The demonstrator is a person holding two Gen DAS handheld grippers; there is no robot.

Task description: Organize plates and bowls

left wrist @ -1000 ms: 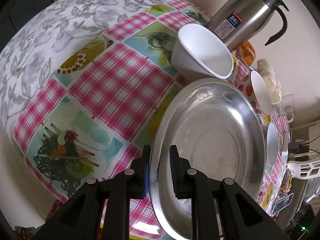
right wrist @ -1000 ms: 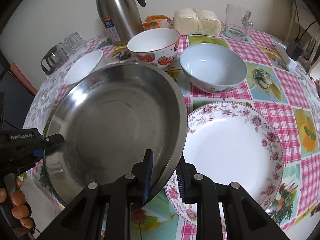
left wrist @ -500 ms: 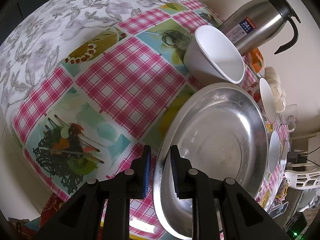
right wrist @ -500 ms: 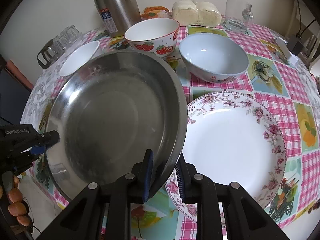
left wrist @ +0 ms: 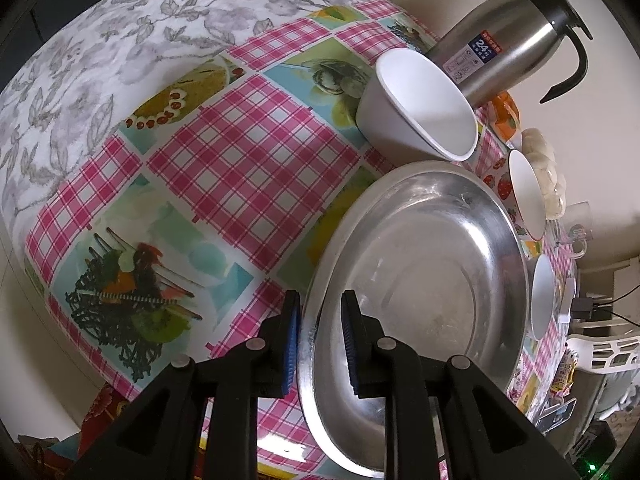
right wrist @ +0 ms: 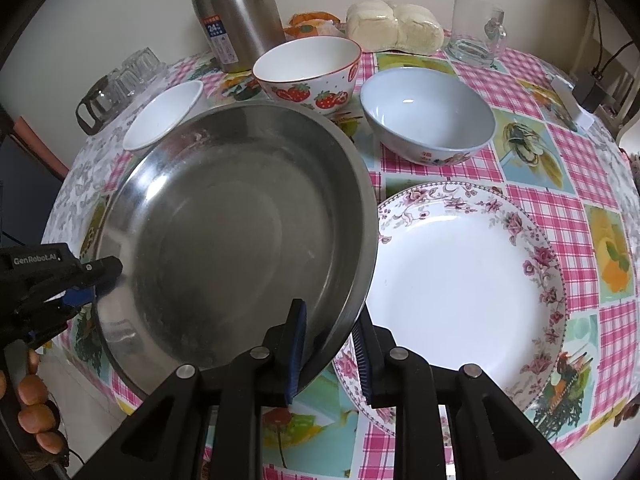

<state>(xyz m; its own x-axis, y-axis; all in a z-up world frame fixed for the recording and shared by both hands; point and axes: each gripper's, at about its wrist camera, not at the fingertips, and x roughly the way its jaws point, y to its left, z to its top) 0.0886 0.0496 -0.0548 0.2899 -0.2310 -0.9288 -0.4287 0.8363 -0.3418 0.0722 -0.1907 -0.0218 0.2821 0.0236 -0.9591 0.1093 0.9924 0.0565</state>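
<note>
The steel pan [right wrist: 240, 232] hangs tilted over the worktop [left wrist: 224, 168], gripped by both claws: the left claw [left wrist: 320, 344] pinches its near rim, the right claw [right wrist: 328, 344] clamps the opposite edge, pads pressed on metal. It looks like the carrying step; next the pan likely goes down onto the floral plate [right wrist: 460, 280] just beside it, which calls for levelling it and lowering both sides together. Beyond sit the strawberry bowl [right wrist: 308, 68], pale blue bowl [right wrist: 428, 116], small white bowl [left wrist: 420, 108] and thermos [left wrist: 508, 36].
</note>
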